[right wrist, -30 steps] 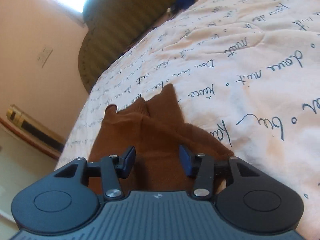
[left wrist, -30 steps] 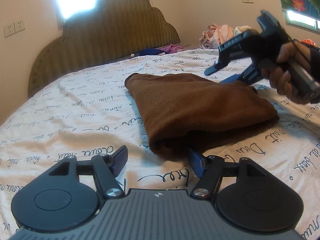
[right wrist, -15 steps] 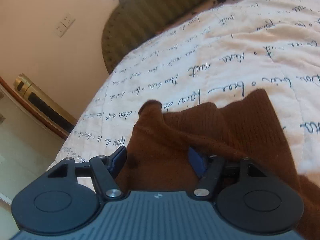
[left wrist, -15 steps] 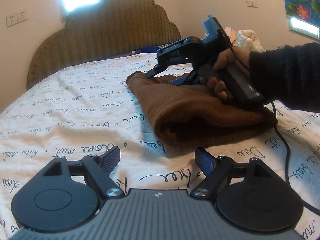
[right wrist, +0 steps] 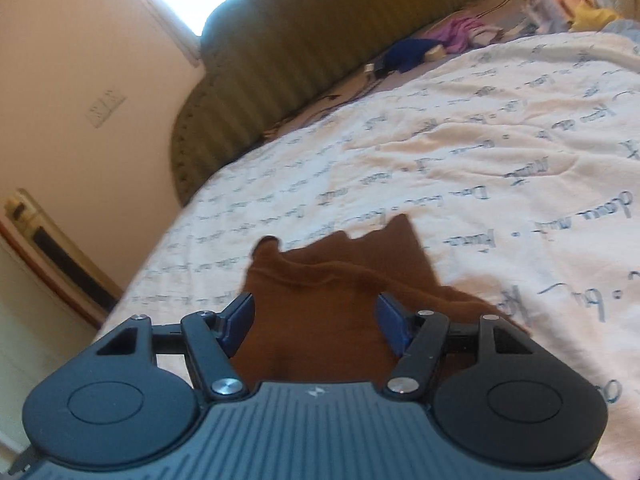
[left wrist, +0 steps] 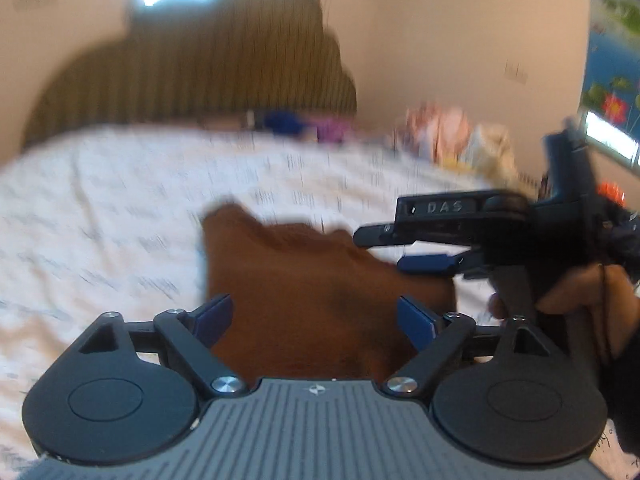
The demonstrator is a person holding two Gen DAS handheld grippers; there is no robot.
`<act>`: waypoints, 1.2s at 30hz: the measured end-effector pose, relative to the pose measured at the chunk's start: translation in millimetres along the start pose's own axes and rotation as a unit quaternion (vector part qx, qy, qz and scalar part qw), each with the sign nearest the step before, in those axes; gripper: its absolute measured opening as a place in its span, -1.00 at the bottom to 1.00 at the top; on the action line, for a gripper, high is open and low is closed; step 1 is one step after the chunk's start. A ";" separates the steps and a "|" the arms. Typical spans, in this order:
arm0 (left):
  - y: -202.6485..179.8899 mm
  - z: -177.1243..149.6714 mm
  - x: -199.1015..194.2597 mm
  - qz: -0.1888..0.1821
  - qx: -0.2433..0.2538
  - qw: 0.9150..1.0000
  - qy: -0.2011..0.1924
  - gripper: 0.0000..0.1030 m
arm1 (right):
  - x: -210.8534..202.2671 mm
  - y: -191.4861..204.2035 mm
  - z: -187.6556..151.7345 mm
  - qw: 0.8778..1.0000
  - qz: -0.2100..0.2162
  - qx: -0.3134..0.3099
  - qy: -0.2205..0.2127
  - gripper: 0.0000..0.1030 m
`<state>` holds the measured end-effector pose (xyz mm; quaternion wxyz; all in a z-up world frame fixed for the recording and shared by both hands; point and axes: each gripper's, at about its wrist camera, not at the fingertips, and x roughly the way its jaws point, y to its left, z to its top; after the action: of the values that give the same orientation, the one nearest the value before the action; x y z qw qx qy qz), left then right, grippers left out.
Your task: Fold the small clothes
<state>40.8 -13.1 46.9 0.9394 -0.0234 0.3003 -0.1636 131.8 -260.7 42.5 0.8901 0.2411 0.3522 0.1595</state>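
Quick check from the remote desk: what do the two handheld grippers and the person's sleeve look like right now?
Both the left gripper and right gripper are black, with blue finger pads, round side discs and a ribbed grey body. The left wrist view shows "DAS" lettering on the right gripper and a dark sleeve.

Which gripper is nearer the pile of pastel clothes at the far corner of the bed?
Right. The right gripper hangs just below the pastel clothes pile in the left wrist view; the left gripper sits nearer the camera, over the brown garment.

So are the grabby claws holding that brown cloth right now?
No. Both the left gripper and right gripper have jaws opening, pads clear of the brown cloth lying on the bed.
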 end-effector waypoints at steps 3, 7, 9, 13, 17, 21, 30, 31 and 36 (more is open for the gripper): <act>-9.8 -6.6 43.9 0.020 0.023 0.997 0.074 0.75 | 21.0 -41.7 -12.4 1.000 -0.021 0.019 0.010 0.24; -15.5 -9.0 52.2 0.029 0.053 0.995 0.074 0.85 | 21.7 -39.8 -11.9 0.999 -0.030 -0.014 0.013 0.24; -12.9 -8.6 52.1 0.029 0.049 0.996 0.075 0.85 | 13.0 -38.7 -5.4 0.999 -0.051 0.012 0.003 0.24; -11.8 -12.4 50.7 0.032 0.056 0.996 0.068 0.86 | -30.8 -19.7 -9.3 0.997 -0.027 0.021 -0.071 0.30; -15.5 -12.3 53.5 0.034 0.058 0.995 0.067 0.90 | -28.6 6.7 -15.8 0.998 -0.018 -0.052 -0.041 0.29; -14.9 -14.6 52.2 0.031 0.061 0.996 0.062 0.91 | 11.4 -13.6 -29.7 0.996 -0.041 -0.075 0.011 0.27; -13.2 -13.1 16.7 0.055 0.063 0.996 0.014 0.54 | -25.1 -14.4 -13.2 0.999 -0.041 -0.032 -0.013 0.34; -10.9 -15.6 4.3 0.053 0.063 0.997 0.004 0.55 | -40.6 -12.1 -17.1 0.999 -0.021 -0.029 -0.029 0.34; -11.4 -45.2 -32.0 0.060 0.083 0.995 -0.017 0.61 | -84.4 9.9 -53.4 0.997 0.059 -0.054 -0.022 0.34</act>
<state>-12.9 -11.1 29.4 0.9511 0.0697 0.2708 -0.1311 34.0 -273.8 60.4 0.8983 0.2166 0.3089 0.2253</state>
